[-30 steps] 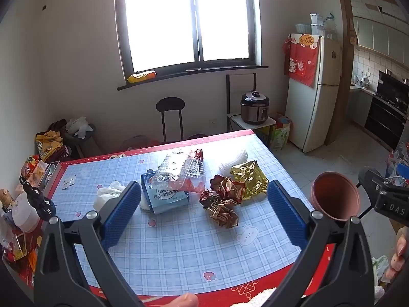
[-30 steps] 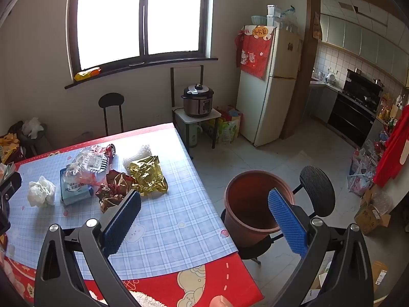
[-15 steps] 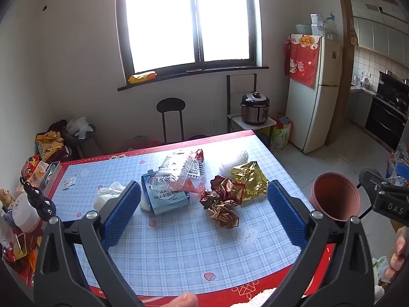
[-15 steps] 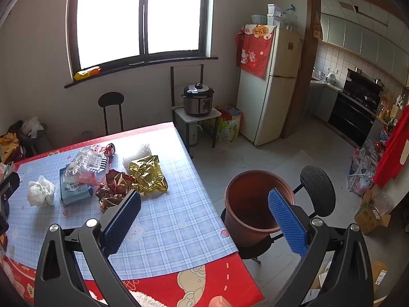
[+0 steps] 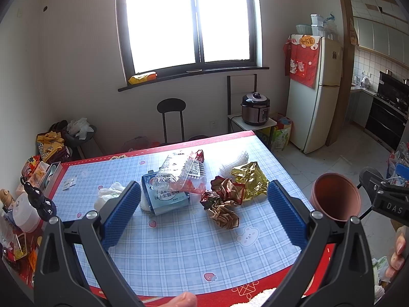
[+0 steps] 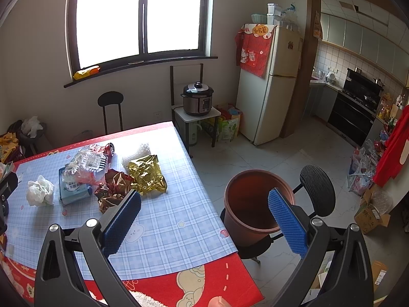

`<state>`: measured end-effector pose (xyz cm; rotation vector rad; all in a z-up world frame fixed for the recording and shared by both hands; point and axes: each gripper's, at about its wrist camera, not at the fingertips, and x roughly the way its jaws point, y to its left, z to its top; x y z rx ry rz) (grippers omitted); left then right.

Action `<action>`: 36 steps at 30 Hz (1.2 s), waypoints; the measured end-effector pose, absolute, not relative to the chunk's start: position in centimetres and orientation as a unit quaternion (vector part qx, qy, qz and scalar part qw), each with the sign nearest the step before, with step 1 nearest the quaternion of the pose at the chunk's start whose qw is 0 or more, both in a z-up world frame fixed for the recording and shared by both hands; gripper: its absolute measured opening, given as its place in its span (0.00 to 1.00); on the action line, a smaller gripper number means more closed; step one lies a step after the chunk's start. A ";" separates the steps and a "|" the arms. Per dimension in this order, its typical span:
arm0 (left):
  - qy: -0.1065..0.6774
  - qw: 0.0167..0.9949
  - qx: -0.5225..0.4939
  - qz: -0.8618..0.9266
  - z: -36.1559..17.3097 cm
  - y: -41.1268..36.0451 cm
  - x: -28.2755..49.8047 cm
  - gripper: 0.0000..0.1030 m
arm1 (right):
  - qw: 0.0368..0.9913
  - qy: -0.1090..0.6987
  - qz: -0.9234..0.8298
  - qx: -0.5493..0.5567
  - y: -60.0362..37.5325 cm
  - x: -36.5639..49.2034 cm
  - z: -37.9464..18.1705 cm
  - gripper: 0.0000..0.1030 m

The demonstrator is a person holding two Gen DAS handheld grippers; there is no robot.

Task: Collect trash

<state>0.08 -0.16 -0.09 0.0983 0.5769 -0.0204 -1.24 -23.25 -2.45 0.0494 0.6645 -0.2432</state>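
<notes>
Both tongs hang above the near edge of the worktop (image 5: pixel 179 250), each spread wide with nothing between its blue pads. The left tongs (image 5: pixel 204 212) face the trash pile; the right tongs (image 6: pixel 204 220) face the worktop's right edge and the bin (image 6: pixel 255 204).

The trash lies in a loose cluster at the middle of the worktop, and the places below are told from the blue pack (image 5: pixel 166 199), as the left view shows them. A clear wrapper (image 5: pixel 179 174) lies on top of it, reaching back toward the window. A white tissue wad (image 5: pixel 110 195) sits just left of the pack, apart from it. Right of the pack lies crumpled red-gold foil (image 5: pixel 225 192), with a brownish crumple (image 5: pixel 225 216) touching the foil's near side. Further right, a gold bag (image 5: pixel 249 180) lies flat and touches the foil. White netting (image 5: pixel 235 161) lies behind the gold bag, partly under it.

The bin, a brown round one, stands well right of the pack, off the worktop's right edge, on a black stool seat (image 6: pixel 255 248). It is upright, and what shows of its inside is bare.
</notes>
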 end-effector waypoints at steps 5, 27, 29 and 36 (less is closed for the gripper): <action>0.284 0.957 0.049 -0.011 0.3 -0.1 0.0 0.95 | 0.937 0.326 -0.119 0.024 -23.2 -1.2 -2.4 0.95; 0.281 0.958 0.047 -0.010 0.7 0.2 0.2 0.95 | 0.936 0.328 -0.124 0.026 -23.3 -1.1 -2.7 0.95; 0.281 0.959 0.048 -0.009 0.7 0.2 0.1 0.95 | 0.936 0.327 -0.124 0.026 -23.3 -1.1 -2.6 0.95; 0.279 0.959 0.048 -0.011 1.3 0.2 0.2 0.95 | 0.936 0.327 -0.126 0.026 -23.3 -1.2 -2.7 0.95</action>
